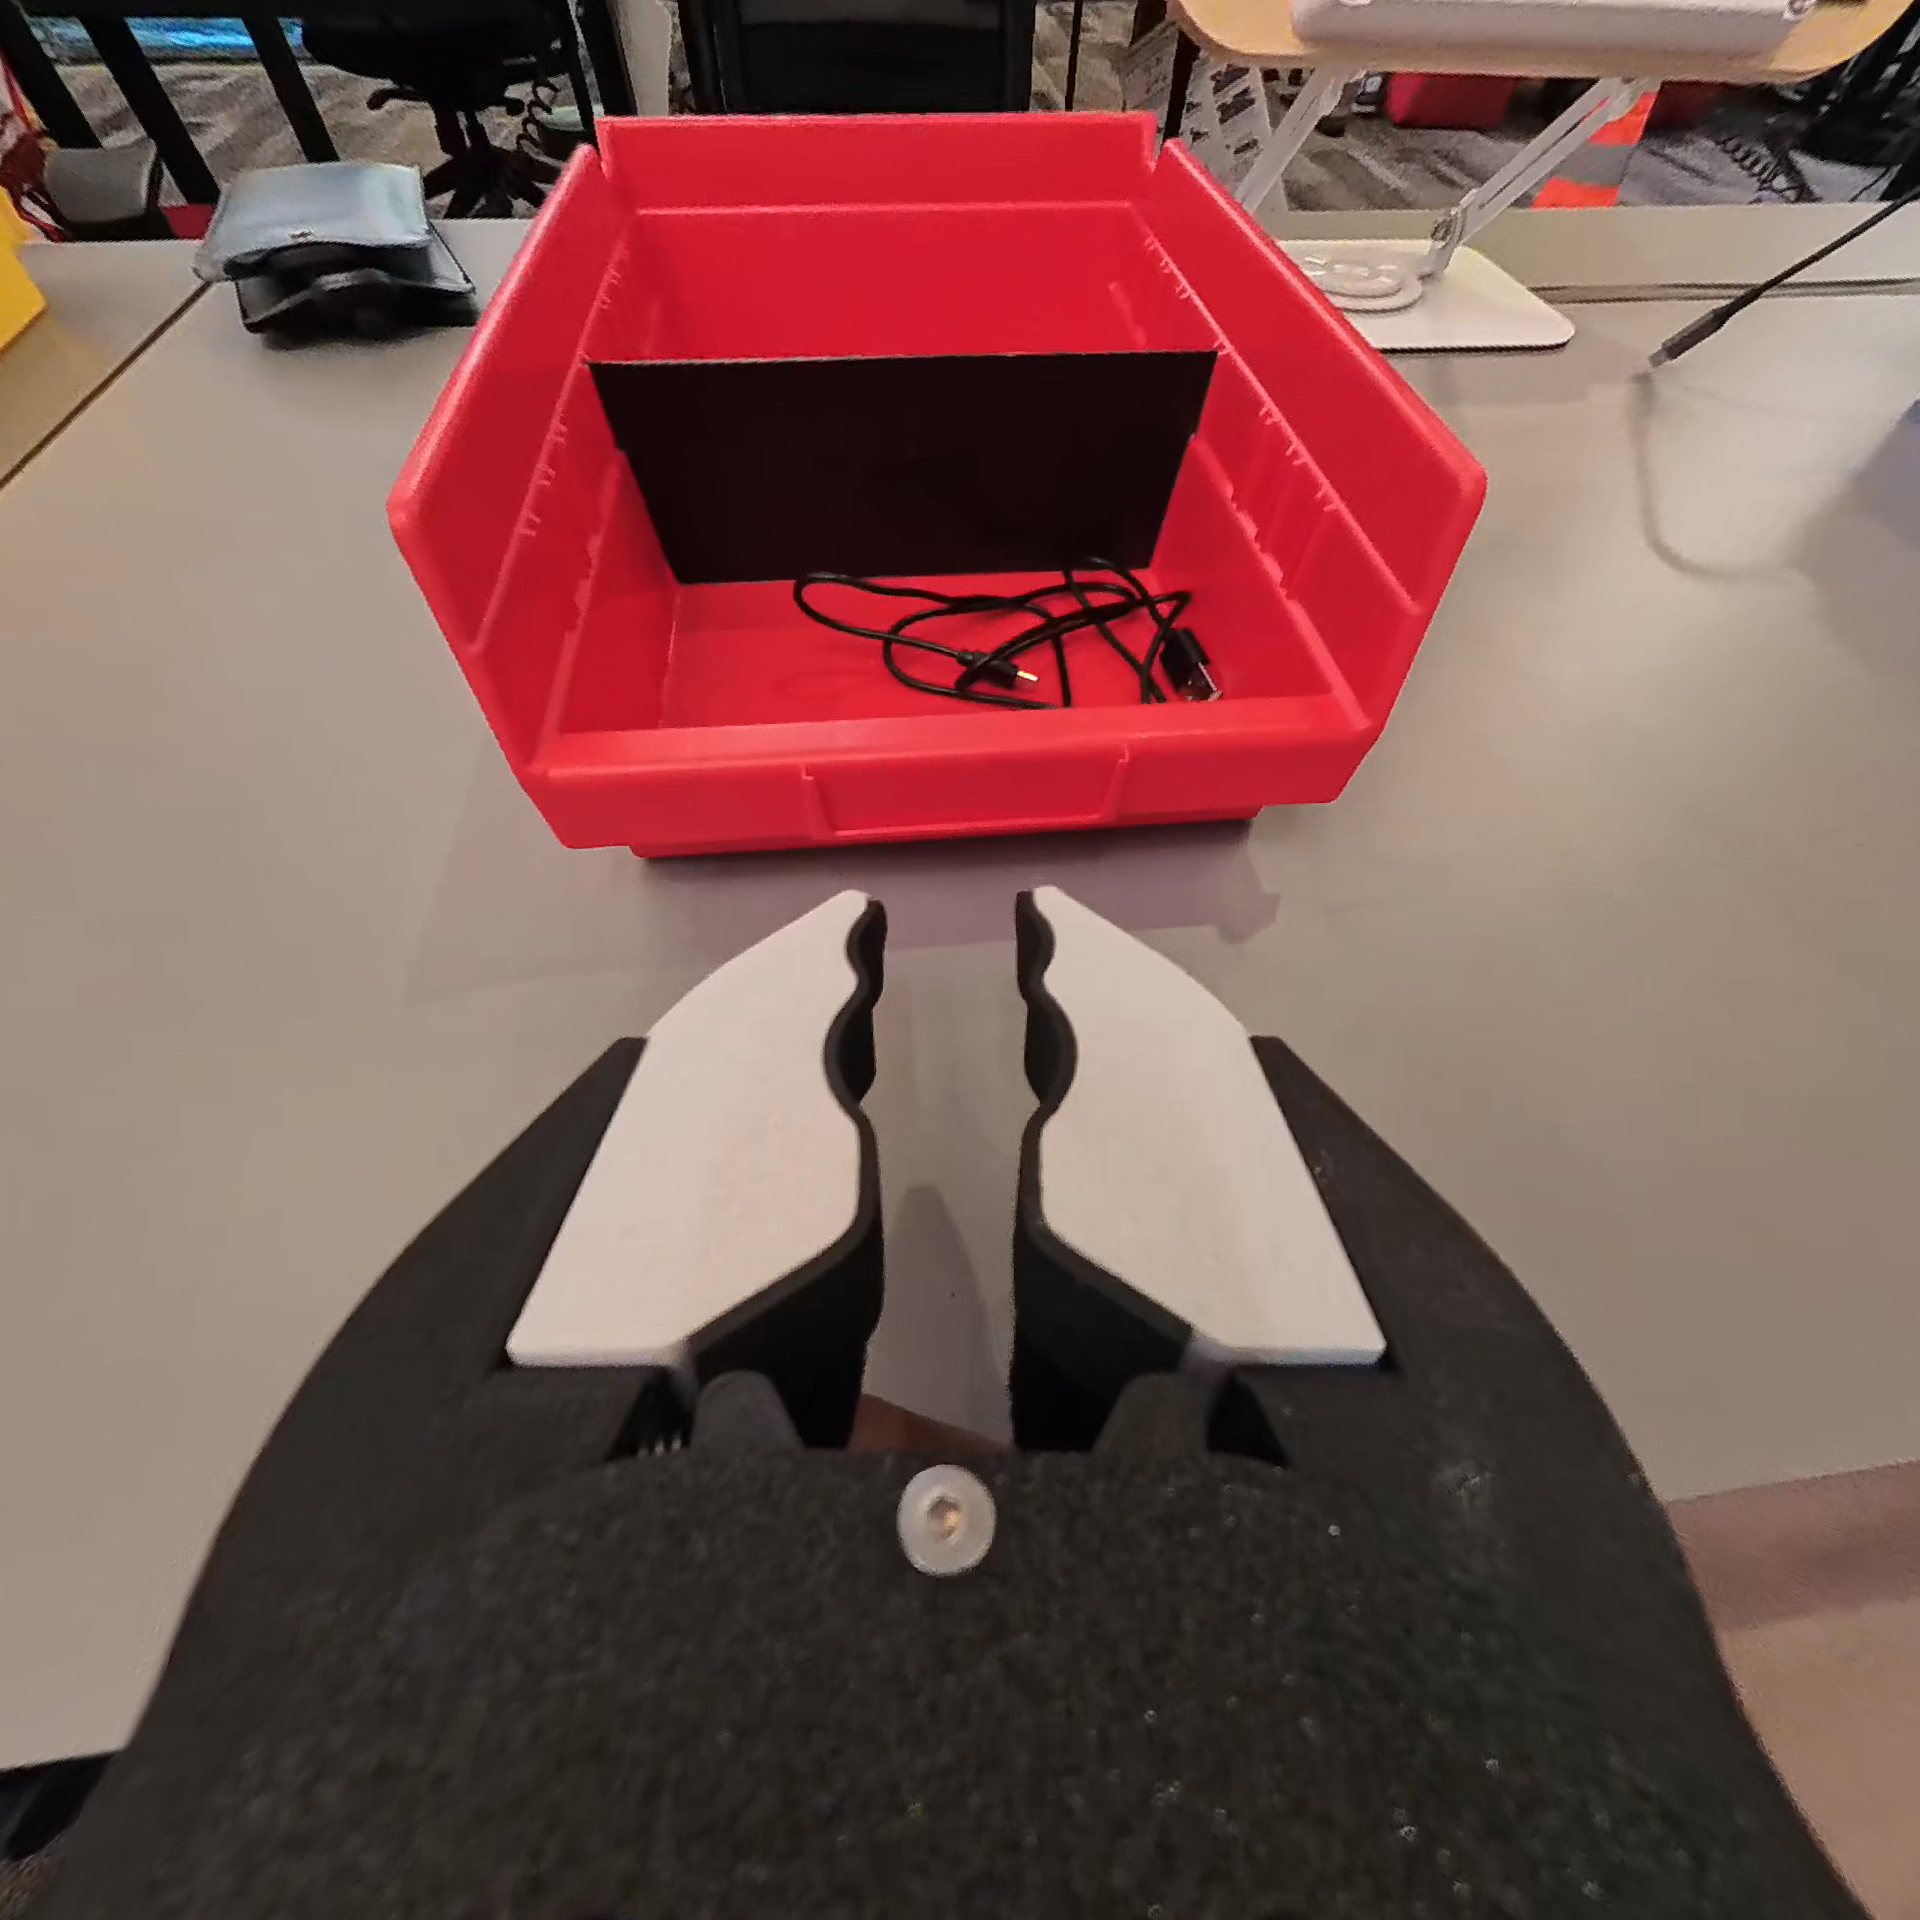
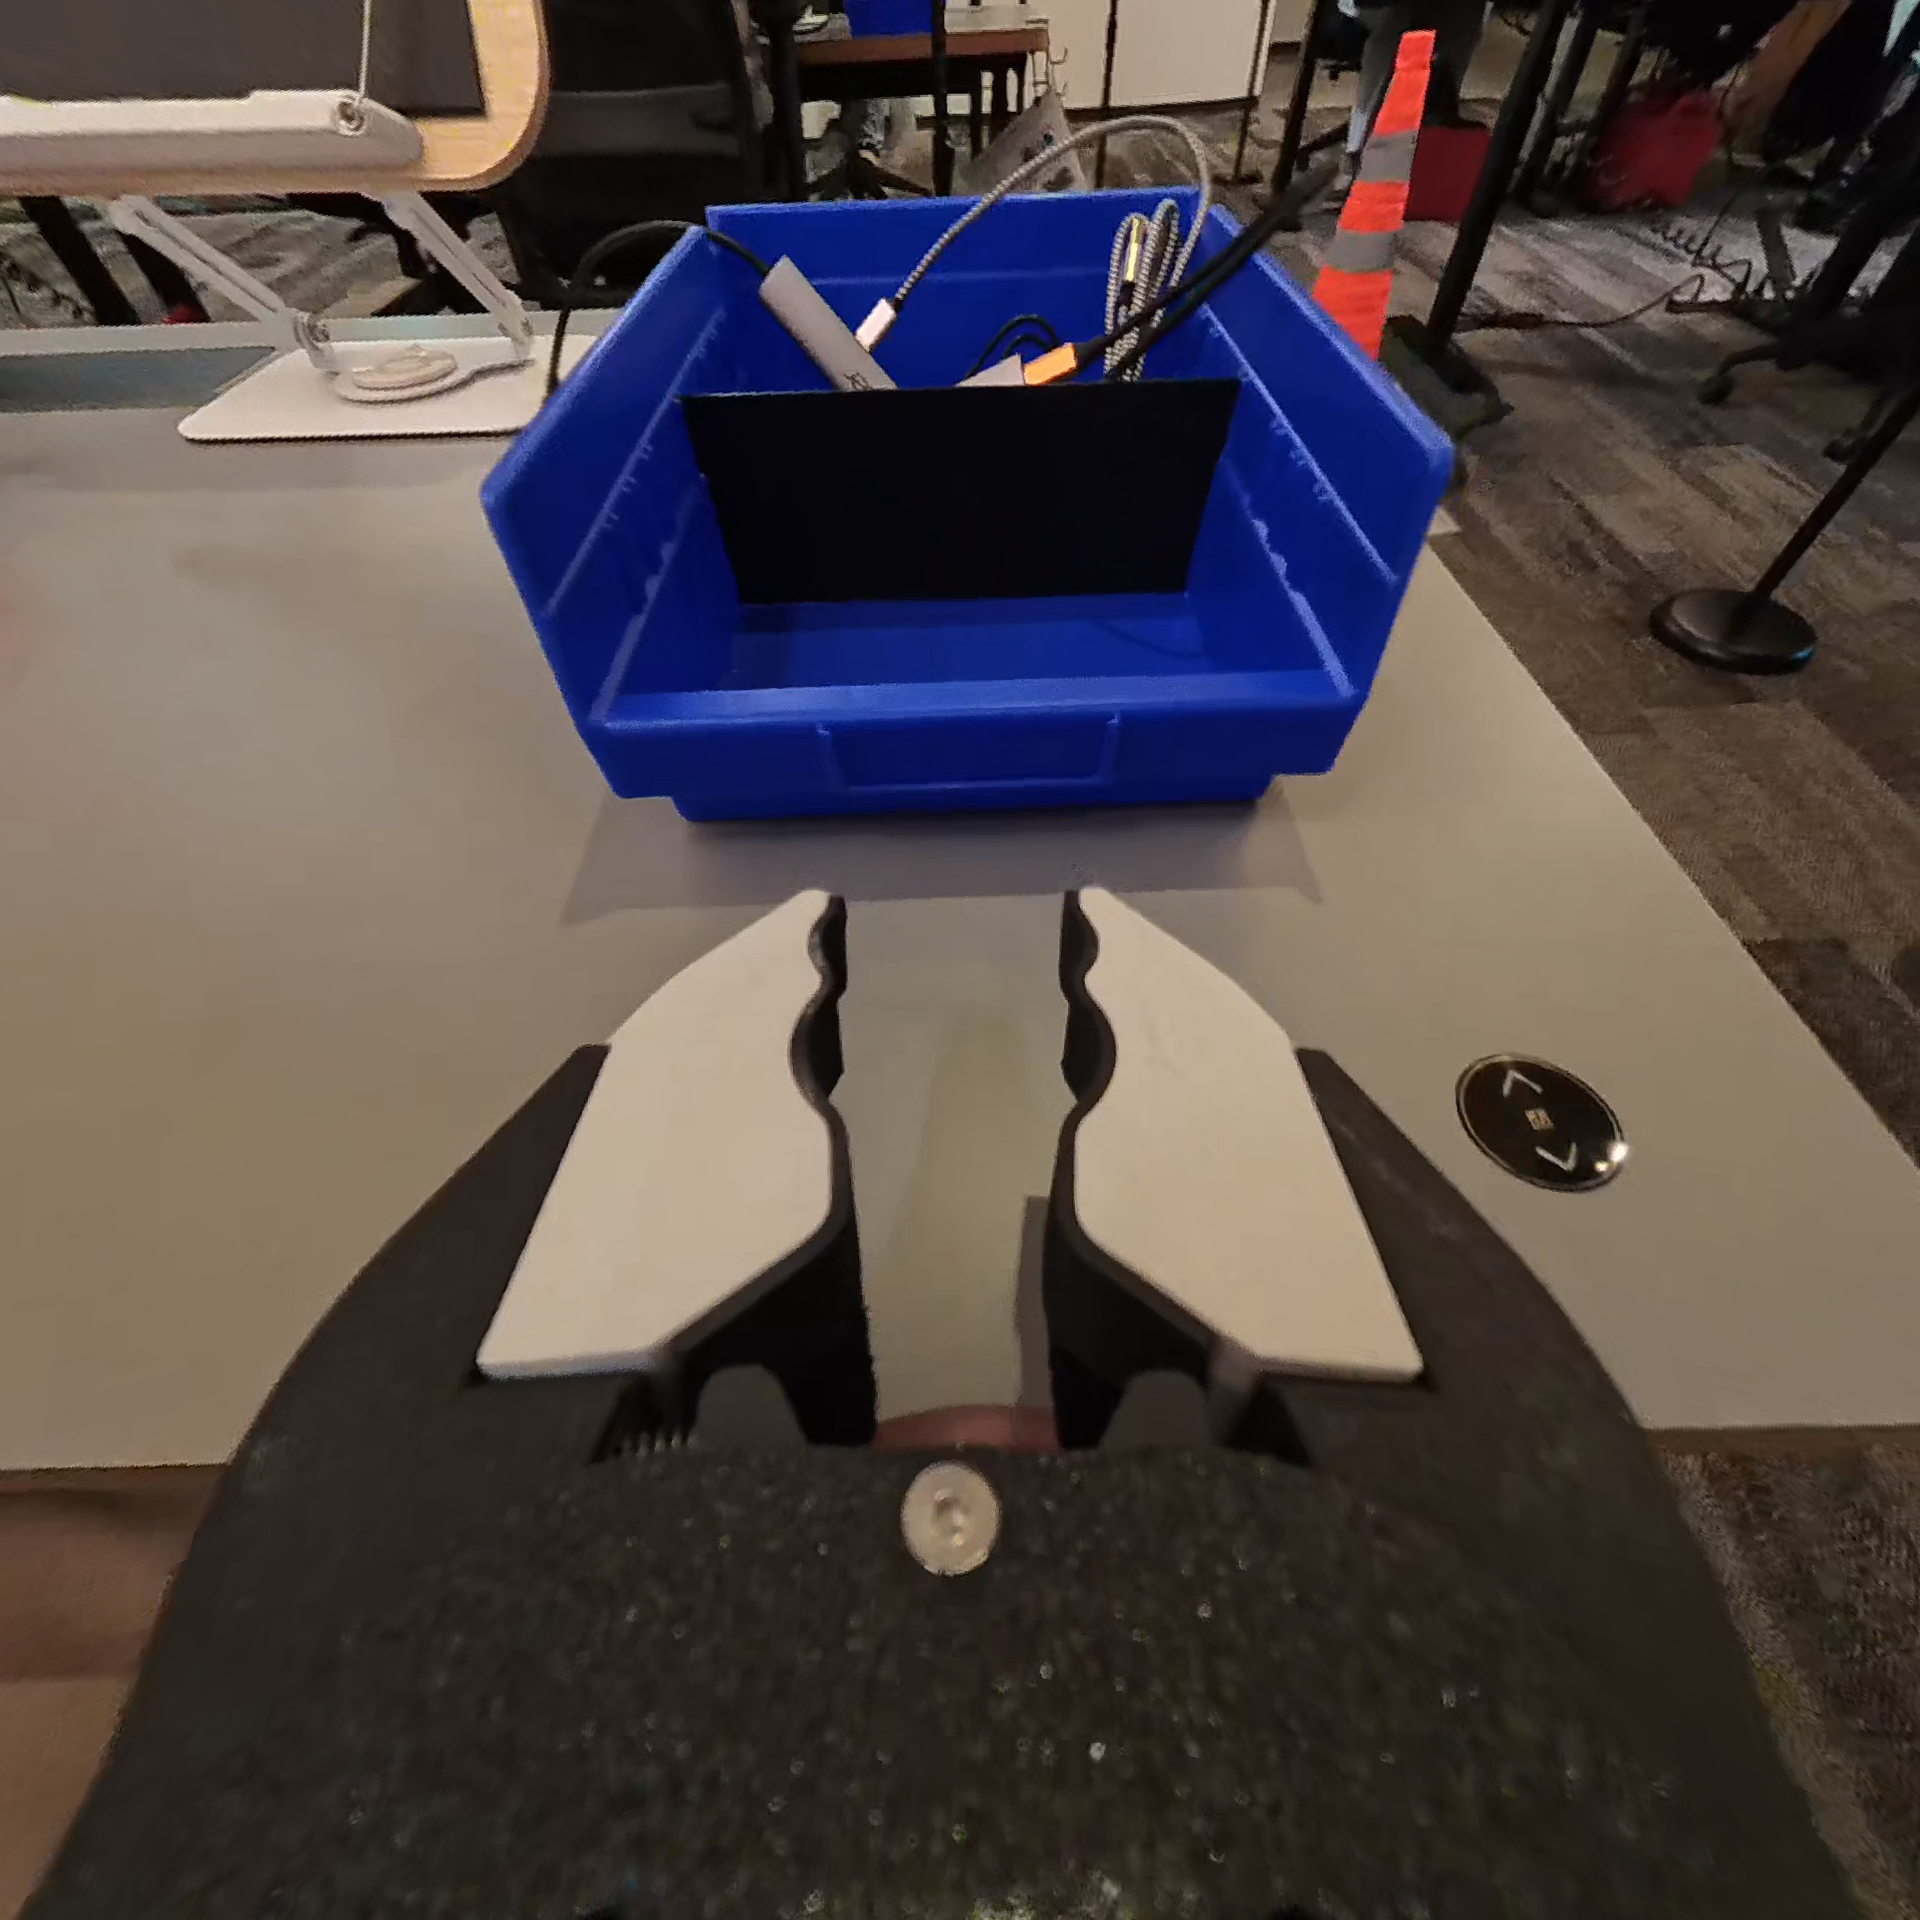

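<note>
Two bins, one ahead of each gripper, and neither is touched. In the left wrist view the left gripper [image 1: 951,914] hangs over the grey surface [image 1: 260,831], fingers apart with nothing between them, and the red bin [image 1: 977,774] sits just above them at the centre of the frame. A black divider [image 1: 904,468] stands across the bin, and a thin black cable [image 1: 1018,644] lies loosely tangled in the near compartment, right of centre. It looks light and limp, likely to trail if lifted; the plug end at lower right seems the firmest place to pinch. In the right wrist view the right gripper [image 2: 954,914] also has its fingers apart and empty, with the blue bin [image 2: 966,748] just above. The near compartment looks bare; braided cables [image 2: 1143,249] and a slim grey adapter [image 2: 821,332] poke up behind its divider [image 2: 956,488], well apart from the fingers.
</note>
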`<state>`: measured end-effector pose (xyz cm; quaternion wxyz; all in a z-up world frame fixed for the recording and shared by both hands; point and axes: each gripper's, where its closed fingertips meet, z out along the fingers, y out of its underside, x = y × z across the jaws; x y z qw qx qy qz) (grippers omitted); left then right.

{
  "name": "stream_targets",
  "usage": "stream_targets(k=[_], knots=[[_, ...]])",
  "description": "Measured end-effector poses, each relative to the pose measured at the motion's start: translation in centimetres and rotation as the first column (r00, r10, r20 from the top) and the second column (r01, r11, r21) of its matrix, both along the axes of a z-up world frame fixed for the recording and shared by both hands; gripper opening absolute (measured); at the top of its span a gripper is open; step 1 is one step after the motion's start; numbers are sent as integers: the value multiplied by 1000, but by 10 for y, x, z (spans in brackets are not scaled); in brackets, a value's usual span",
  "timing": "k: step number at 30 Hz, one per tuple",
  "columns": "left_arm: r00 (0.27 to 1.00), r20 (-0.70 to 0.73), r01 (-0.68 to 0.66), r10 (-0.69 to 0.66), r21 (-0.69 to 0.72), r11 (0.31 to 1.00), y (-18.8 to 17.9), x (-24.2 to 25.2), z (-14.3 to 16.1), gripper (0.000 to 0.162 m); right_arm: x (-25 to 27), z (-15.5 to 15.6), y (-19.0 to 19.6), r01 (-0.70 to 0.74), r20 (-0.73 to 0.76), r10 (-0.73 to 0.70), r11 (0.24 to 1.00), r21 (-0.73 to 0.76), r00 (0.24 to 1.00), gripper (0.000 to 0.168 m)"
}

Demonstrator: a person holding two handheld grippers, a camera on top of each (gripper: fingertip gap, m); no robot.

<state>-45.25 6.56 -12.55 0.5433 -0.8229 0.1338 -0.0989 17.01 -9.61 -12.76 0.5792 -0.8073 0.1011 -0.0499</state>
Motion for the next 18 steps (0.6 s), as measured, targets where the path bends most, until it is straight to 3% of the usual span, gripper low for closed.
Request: stream_targets(k=[5, 12, 15, 18], knots=[[999, -51, 6, -5, 8, 1000, -2, -1, -2, 24, -8, 8, 3, -4, -73, 8, 999, 50, 997, 39], [1000, -28, 1, -2, -12, 1000, -7, -8, -5, 24, -24, 7, 22, -63, 61, 63, 998, 10, 996, 42], [999, -34, 18, -18, -22, 1000, -10, -6, -7, 24, -59, 17, 49, -208, 77, 202, 976, 67, 976, 54], [998, -46, 48, -49, -24, 999, -15, -1, -8, 24, -97, 7, 84, -326, 28, 326, 945, -12, 945, 78]])
